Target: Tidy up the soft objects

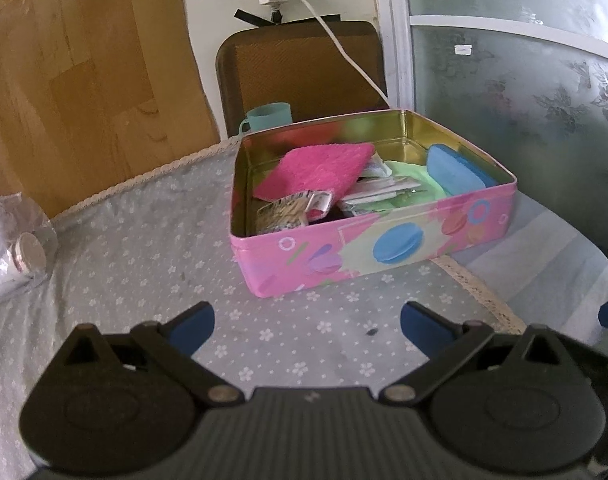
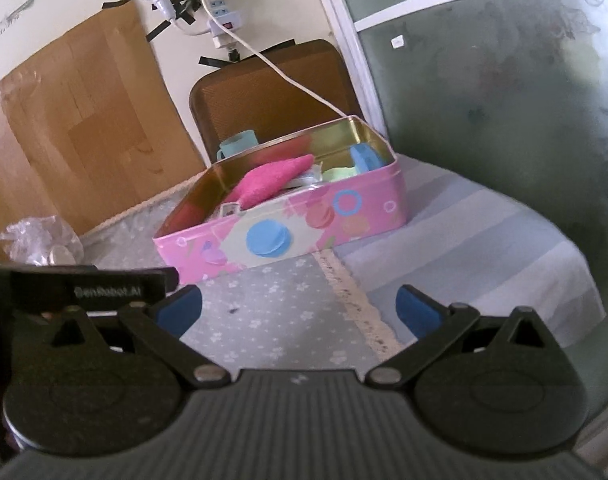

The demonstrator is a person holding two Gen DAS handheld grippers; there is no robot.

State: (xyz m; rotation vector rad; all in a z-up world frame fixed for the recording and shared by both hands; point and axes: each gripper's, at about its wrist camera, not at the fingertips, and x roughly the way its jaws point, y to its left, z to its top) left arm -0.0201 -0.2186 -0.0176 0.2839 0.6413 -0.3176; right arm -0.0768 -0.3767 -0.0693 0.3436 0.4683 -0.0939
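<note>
Both tools (image 1: 307, 322) (image 2: 299, 307) wide open, empty

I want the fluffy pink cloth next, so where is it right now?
The pink cloth lies inside the open pink tin, toward its left side in the left wrist view, propped on packets, with the blue sponge at the far right.

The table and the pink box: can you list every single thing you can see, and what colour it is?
box: 1, pink tin with gold inside, open, on the table
fluffy cloth: 1, bright pink, in the box, left side
pad: 1, blue, in the box, right side
green cloth: 1, pale green, in the box, under the packets
packets: several, white, middle of the box
cup: 1, teal, behind the box
chair: 1, brown, behind the table
plastic bag: 1, clear, table's left edge
tablecloth: 1, grey with white flowers
left gripper: open, empty
right gripper: open, empty
</note>
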